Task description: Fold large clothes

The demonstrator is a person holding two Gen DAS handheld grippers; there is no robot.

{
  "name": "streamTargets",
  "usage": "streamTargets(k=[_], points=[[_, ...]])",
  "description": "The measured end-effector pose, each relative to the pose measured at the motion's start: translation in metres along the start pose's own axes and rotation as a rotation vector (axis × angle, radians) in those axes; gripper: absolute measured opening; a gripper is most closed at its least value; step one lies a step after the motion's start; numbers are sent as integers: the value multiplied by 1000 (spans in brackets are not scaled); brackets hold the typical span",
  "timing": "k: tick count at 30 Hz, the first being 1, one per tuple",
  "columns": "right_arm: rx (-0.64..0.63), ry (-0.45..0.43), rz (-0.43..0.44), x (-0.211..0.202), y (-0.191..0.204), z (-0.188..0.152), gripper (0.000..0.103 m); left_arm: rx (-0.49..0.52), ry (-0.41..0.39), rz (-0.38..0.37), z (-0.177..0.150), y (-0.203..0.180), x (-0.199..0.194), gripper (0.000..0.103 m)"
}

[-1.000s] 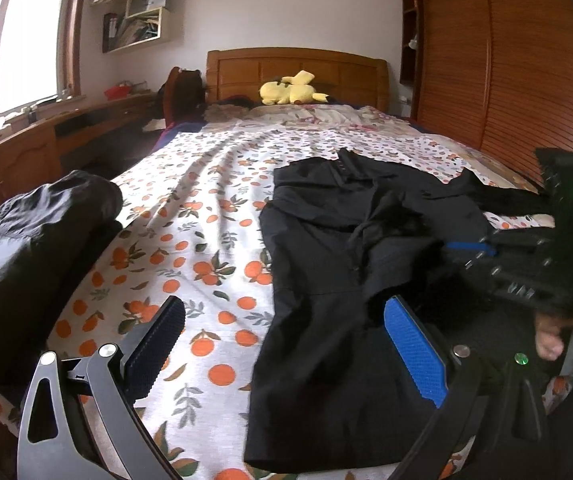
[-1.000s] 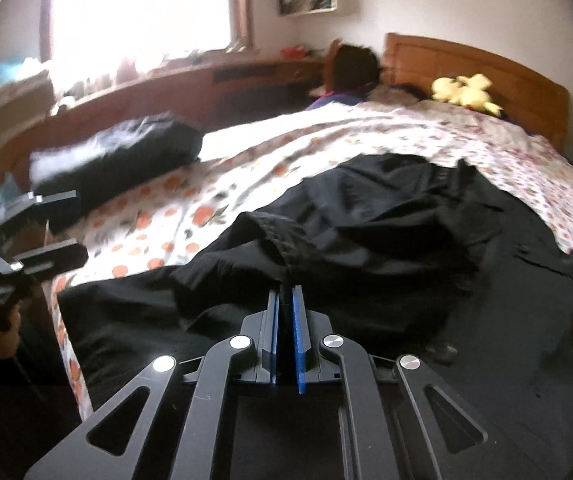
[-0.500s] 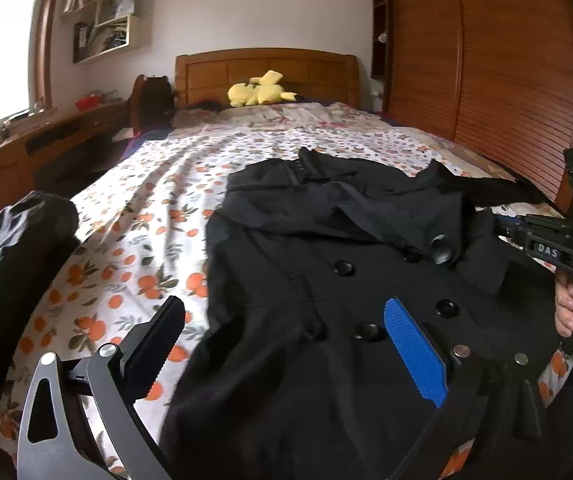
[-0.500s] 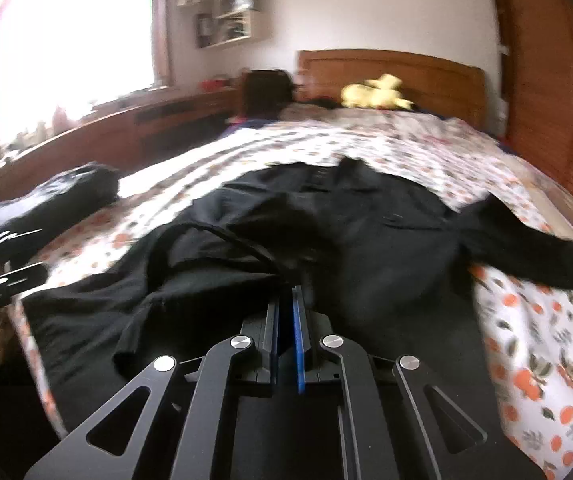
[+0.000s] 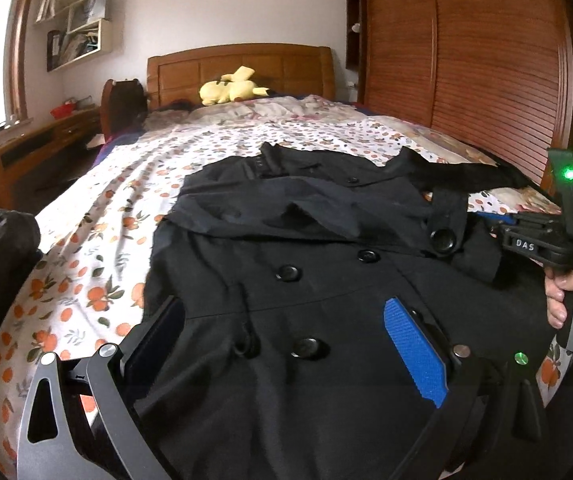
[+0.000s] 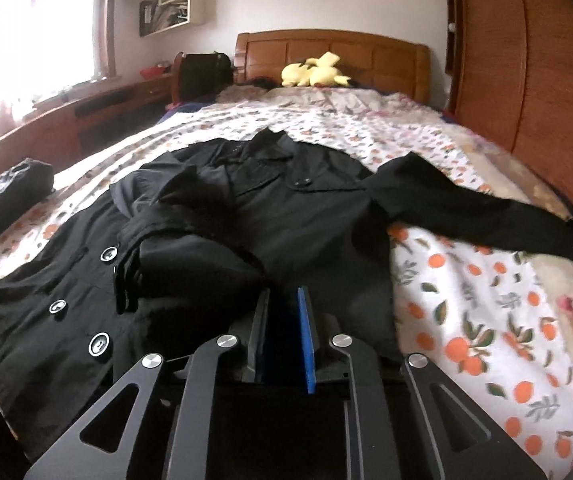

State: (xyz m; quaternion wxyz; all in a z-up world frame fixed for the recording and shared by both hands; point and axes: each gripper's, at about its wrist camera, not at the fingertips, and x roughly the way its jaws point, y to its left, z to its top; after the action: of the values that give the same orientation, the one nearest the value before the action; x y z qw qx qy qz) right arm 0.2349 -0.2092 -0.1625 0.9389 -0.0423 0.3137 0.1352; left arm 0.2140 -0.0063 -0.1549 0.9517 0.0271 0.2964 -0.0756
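Only "DAS" legible, on right gripper [image 5: 526,245] beside coat [image 5: 306,280].

Coat [image 5: 306,280] lies on the bed [image 5: 126,184]; plush toy [image 5: 230,90] behind it by the headboard [image 5: 238,66]
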Motion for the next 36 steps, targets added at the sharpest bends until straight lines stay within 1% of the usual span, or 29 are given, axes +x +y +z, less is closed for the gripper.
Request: streamTargets(k=[2,3,4,5,7,10,14,16,19,25,26,27,28,29,30,36], points=[[-6,-17,6,-9,-1,0,14,9,2,-5,0,-5,3,100],[-16,-29,2,-15,0,-1,21,15,1,-7,0,-8,4,100],[-24,-42,-1,-20,2,-1,33,18,0,-8,1,-9,4,100],[-29,-53,1,-25,4,-1,37,19,-1,-11,1,-11,5,100],[-40,-70,29,-33,8,-1,38,18,-1,-18,2,-14,7,100],[-74,-72,64,-42,21,-4,38,25,-7,-29,5,-20,9,100],[-104,-45,114,-43,39,-13,39,28,-18,-42,9,-27,9,100],[-112,-25,129,-40,46,-19,41,30,-23,-48,11,-30,8,100],[-123,1,143,-36,56,-26,46,33,-34,-51,12,-32,6,100],[-127,56,138,-23,70,-38,46,28,-50,-54,14,-29,-1,100],[-128,63,130,-20,71,-40,45,28,-53,-54,14,-29,-2,100],[-130,68,124,-18,72,-40,32,27,-58,-54,14,-28,-4,100],[-132,73,123,-17,73,-41,11,27,-62,-56,14,-28,-6,100],[-131,78,131,-16,74,-41,4,26,-69,-60,13,-27,-9,100],[-128,78,139,-16,75,-41,1,25,-74,-61,13,-26,-11,100],[-107,30,173,-38,82,-38,1,13,-94,-65,11,-17,-23,100]])
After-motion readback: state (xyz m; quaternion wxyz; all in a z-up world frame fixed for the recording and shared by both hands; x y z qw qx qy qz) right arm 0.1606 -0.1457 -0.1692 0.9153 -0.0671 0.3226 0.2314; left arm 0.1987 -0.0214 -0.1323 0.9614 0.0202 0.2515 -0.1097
